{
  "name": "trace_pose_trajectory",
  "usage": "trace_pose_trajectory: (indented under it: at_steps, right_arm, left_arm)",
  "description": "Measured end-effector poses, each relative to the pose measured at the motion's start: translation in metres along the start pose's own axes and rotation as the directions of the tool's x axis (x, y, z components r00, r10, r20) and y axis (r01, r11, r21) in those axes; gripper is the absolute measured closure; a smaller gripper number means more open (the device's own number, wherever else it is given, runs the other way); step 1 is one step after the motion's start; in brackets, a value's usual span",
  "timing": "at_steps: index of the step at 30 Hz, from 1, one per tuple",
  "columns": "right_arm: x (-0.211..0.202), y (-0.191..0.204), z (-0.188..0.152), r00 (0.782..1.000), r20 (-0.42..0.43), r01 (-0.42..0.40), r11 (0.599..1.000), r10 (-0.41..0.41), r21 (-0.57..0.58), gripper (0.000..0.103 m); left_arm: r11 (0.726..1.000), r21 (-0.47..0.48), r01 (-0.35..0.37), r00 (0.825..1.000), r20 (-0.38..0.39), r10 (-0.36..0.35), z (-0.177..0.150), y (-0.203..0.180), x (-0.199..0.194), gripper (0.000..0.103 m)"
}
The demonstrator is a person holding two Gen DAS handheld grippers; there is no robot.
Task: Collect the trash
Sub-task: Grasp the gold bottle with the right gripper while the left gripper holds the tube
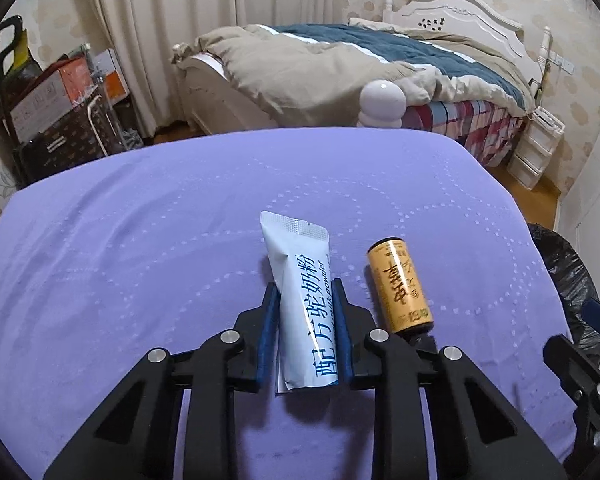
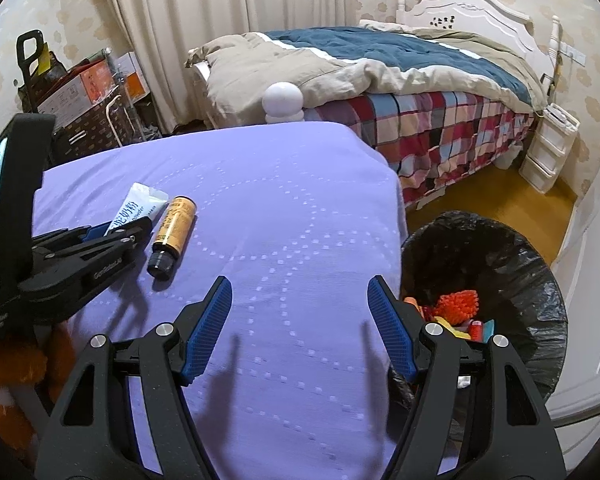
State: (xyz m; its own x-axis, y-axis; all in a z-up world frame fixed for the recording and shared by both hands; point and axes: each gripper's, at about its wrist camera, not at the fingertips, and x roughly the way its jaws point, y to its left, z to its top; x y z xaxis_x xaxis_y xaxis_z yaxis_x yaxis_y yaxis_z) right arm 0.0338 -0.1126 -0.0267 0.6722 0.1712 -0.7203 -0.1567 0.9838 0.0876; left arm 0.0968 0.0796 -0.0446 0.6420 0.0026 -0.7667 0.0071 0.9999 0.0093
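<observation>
A white milk powder sachet [image 1: 304, 300] with blue lettering lies on the purple bedspread [image 1: 140, 240]. My left gripper [image 1: 305, 292] is shut on its lower half, both blue pads pressed against its sides. Just right of it lies a small amber bottle [image 1: 400, 284] with a dark cap, untouched. In the right wrist view the sachet [image 2: 140, 208], the bottle [image 2: 172, 236] and the left gripper [image 2: 118, 232] sit at the left. My right gripper [image 2: 300, 292] hangs open over bare bedspread [image 2: 280, 208], holding nothing. A bin with a black bag [image 2: 500, 272] stands at the right, with orange and coloured scraps inside.
Beyond the purple surface stands a bed [image 2: 420, 92] with a beige and blue duvet and a checked sheet. A white round bedpost knob [image 2: 282, 100] marks the far edge. Boxes and bags [image 2: 84, 100] pile up at the left wall. White drawers [image 2: 548, 148] stand far right.
</observation>
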Motion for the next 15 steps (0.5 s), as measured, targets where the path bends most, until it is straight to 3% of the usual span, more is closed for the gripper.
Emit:
trace_pose_trajectory:
  at_steps: [15]
  right_arm:
    - [0.03, 0.066, 0.008, 0.998, -0.04, -0.062, 0.993, 0.059, -0.1, 0.034]
  left_arm:
    - [0.987, -0.097, -0.128, 0.992, -0.015, 0.127, -0.037, 0.082, -0.028, 0.076]
